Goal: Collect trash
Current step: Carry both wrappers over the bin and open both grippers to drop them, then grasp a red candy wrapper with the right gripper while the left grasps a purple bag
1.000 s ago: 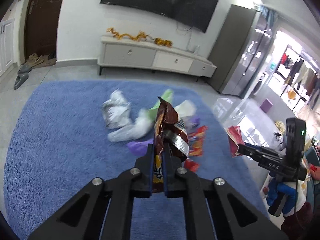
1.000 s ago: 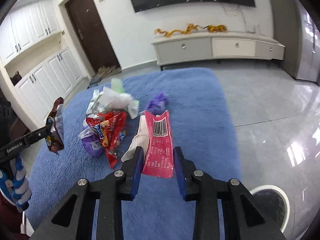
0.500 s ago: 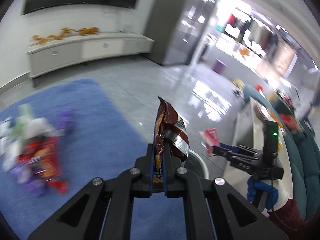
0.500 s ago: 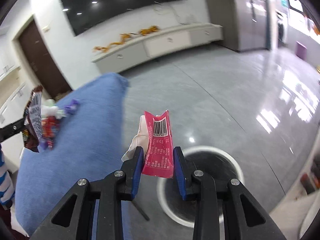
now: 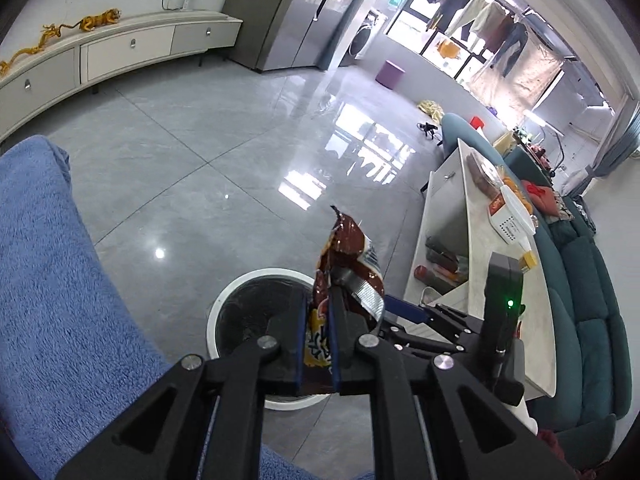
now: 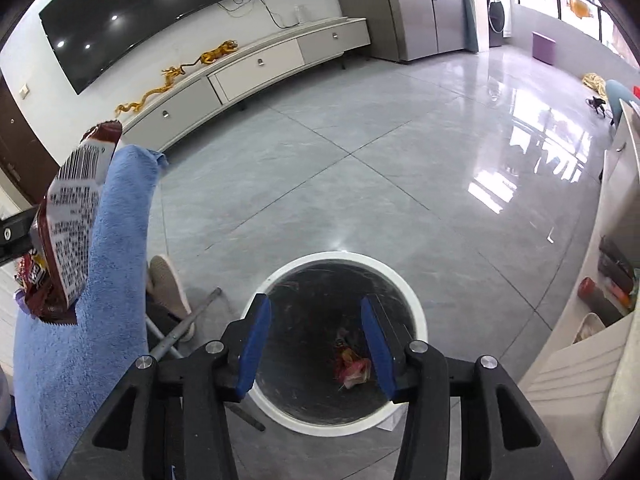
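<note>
Over the round white-rimmed, dark-lined trash bin (image 6: 335, 340) the right gripper (image 6: 316, 338) hung spread and empty — pink litter (image 6: 350, 366) lay inside — while the left gripper (image 5: 318, 344) pinched a crumpled brown snack wrapper (image 5: 346, 268) above the rim, presumably for dropping.

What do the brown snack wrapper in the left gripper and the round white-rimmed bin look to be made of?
The brown snack wrapper looks like thin plastic film with a foil lining: glossy, crinkled, silvery inside, printed barcode in the right wrist view. The round white-rimmed bin seems smooth hard plastic at the rim; its dark, faintly streaked inside may be a bag liner, though that is unclear.
</note>
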A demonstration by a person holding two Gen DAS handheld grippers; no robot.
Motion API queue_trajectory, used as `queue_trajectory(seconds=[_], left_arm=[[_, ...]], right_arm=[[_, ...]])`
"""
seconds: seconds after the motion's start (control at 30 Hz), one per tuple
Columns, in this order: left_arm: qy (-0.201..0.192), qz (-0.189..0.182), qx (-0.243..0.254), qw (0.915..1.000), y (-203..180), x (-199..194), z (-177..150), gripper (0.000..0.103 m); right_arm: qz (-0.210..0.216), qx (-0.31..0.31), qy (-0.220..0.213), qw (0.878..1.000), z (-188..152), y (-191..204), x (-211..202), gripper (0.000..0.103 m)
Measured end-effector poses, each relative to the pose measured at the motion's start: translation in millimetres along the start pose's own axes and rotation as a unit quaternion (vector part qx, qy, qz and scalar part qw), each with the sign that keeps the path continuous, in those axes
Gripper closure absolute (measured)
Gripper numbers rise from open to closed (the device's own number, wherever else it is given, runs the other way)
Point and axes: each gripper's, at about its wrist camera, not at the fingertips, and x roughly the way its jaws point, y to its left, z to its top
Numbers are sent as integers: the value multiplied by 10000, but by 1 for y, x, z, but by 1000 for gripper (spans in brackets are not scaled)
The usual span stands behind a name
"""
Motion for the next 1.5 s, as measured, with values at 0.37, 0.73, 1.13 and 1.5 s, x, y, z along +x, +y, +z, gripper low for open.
queue_trajectory(seconds=[0.37,0.73,1.13,1.5], left_arm=[[-57,-122,-116,9998,19,3,10,88],[-112,33,-140,9998,31,5,8,51],[-902,1222,-208,9882,121,-105,-28,52],[-1289,2416,-1262,9534,242,-212,-114,53]], right_arm=[[-242,26,-315,9992,7,7,-21,56],[-335,29,-249,9991,2,-2,-28,56],[648,-956,-322,9928,20,106,-21,56],[1919,-1929,-13,9623,26,262,12,56]])
